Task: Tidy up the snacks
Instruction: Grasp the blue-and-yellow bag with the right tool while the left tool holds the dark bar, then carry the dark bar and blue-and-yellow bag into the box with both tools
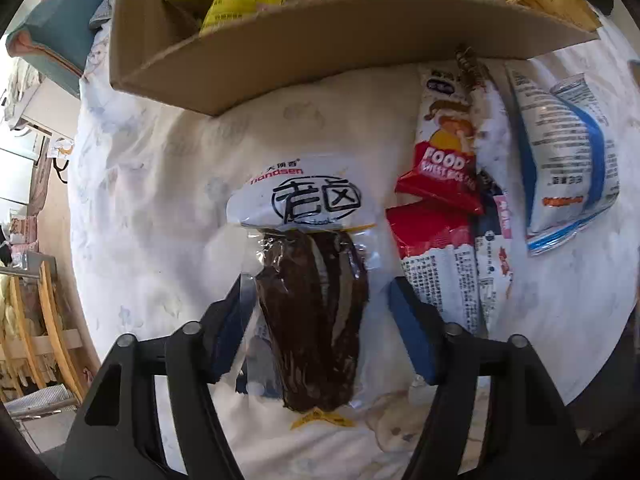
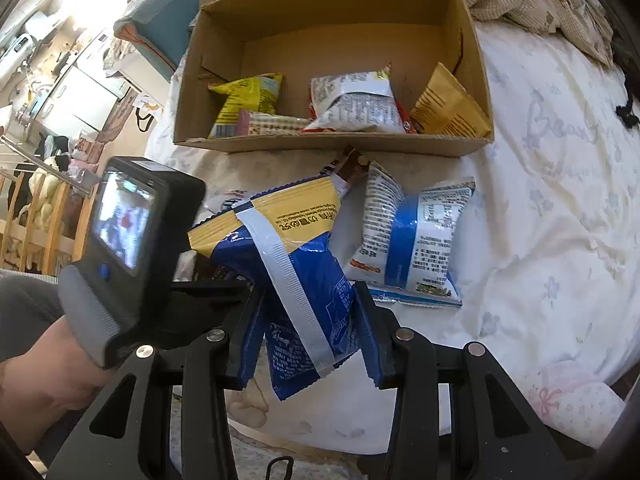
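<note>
We grip blue-yellow snack bag (image 2: 298, 276) by its slippery tail in right gripper (image 2: 306, 328); may slip before cardboard box (image 2: 336, 146). Left gripper (image 1: 316, 320) gapes around vacuum-packed braised meat (image 1: 314, 320); we risk skidding pack across sheet (image 1: 160, 184).

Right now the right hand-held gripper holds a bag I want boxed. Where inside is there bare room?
The box's back half, up to the far wall, is bare cardboard. Its front edge is crowded: yellow bag, white bag, orange bag. Drop the blue bag behind them.

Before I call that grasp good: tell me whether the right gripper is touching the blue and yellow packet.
Touching. The right wrist view shows the right gripper with both pads pressed against the blue and yellow packet.
</note>
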`<state>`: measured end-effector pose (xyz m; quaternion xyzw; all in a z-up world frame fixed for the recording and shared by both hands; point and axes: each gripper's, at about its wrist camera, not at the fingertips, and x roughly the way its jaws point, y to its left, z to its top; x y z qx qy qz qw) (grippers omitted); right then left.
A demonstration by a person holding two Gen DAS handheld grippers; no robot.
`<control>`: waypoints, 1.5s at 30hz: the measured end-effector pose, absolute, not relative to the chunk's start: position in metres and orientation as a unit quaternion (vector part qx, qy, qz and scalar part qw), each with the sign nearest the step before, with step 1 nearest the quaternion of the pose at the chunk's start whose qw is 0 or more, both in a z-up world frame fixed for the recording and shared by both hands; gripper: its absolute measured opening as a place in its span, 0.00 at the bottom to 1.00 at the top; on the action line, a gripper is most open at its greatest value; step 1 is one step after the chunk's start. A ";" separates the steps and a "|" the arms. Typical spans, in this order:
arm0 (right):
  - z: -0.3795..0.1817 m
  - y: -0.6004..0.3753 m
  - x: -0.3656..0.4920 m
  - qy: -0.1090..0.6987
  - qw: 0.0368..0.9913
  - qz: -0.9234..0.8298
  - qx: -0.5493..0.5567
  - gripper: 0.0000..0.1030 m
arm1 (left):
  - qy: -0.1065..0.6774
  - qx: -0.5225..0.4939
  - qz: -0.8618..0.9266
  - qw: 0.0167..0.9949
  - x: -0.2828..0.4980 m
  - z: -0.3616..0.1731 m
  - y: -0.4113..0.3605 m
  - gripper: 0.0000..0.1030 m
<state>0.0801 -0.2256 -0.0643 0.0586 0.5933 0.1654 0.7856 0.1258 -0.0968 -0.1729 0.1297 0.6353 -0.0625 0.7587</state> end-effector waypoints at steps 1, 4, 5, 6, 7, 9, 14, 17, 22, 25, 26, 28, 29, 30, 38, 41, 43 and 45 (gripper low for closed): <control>-0.061 -0.226 0.078 0.593 0.786 0.167 0.058 0.43 | 0.641 0.109 -0.066 0.757 0.127 -0.173 -0.092 0.47; -0.058 -0.222 0.078 0.589 0.788 0.170 0.056 0.43 | 0.636 0.091 -0.073 0.763 0.128 -0.164 -0.086 0.36; -0.057 -0.223 0.077 0.588 0.789 0.170 0.056 0.43 | 0.634 0.079 -0.079 0.765 0.126 -0.159 -0.084 0.34; -0.055 -0.223 0.076 0.587 0.789 0.170 0.058 0.43 | 0.632 0.070 -0.079 0.768 0.125 -0.155 -0.081 0.34; -0.053 -0.224 0.075 0.586 0.790 0.171 0.060 0.43 | 0.628 0.058 -0.081 0.772 0.123 -0.150 -0.077 0.33; -0.053 -0.223 0.076 0.583 0.792 0.170 0.062 0.43 | 0.620 0.041 -0.083 0.779 0.117 -0.139 -0.073 0.33; -0.053 -0.230 0.077 0.584 0.791 0.164 0.079 0.43 | 0.619 0.003 -0.107 0.778 0.101 -0.120 -0.066 0.21; -0.051 -0.230 0.076 0.580 0.793 0.167 0.080 0.43 | 0.623 -0.003 -0.111 0.775 0.094 -0.115 -0.058 0.09; -0.053 -0.228 0.076 0.584 0.791 0.165 0.077 0.43 | 0.626 0.003 -0.122 0.770 0.088 -0.121 -0.063 0.09; -0.053 -0.231 0.077 0.585 0.791 0.161 0.082 0.43 | 0.617 0.007 -0.127 0.776 0.094 -0.114 -0.063 0.09; -0.052 -0.232 0.077 0.583 0.792 0.160 0.083 0.43 | 0.612 0.002 -0.126 0.781 0.092 -0.107 -0.062 0.09; -0.050 -0.236 0.077 0.579 0.795 0.158 0.088 0.43 | 0.602 -0.004 -0.124 0.789 0.092 -0.095 -0.058 0.09; -0.049 -0.237 0.077 0.577 0.796 0.159 0.091 0.43 | 0.597 -0.004 -0.121 0.793 0.092 -0.088 -0.055 0.09; -0.047 -0.238 0.077 0.573 0.799 0.159 0.093 0.43 | 0.590 -0.001 -0.116 0.799 0.092 -0.081 -0.051 0.09; -0.004 -0.252 0.077 0.486 0.844 0.174 0.144 0.43 | 0.519 -0.031 -0.093 0.849 0.097 -0.016 -0.027 0.09; 0.013 -0.259 0.084 0.454 0.858 0.174 0.165 0.43 | 0.491 -0.036 -0.091 0.866 0.105 0.009 -0.021 0.09; 0.022 -0.266 0.094 0.437 0.865 0.170 0.179 0.43 | 0.477 -0.034 -0.088 0.874 0.116 0.021 -0.020 0.09; 0.029 -0.274 0.106 0.423 0.871 0.160 0.191 0.43 | 0.470 -0.032 -0.085 0.878 0.126 0.029 -0.019 0.09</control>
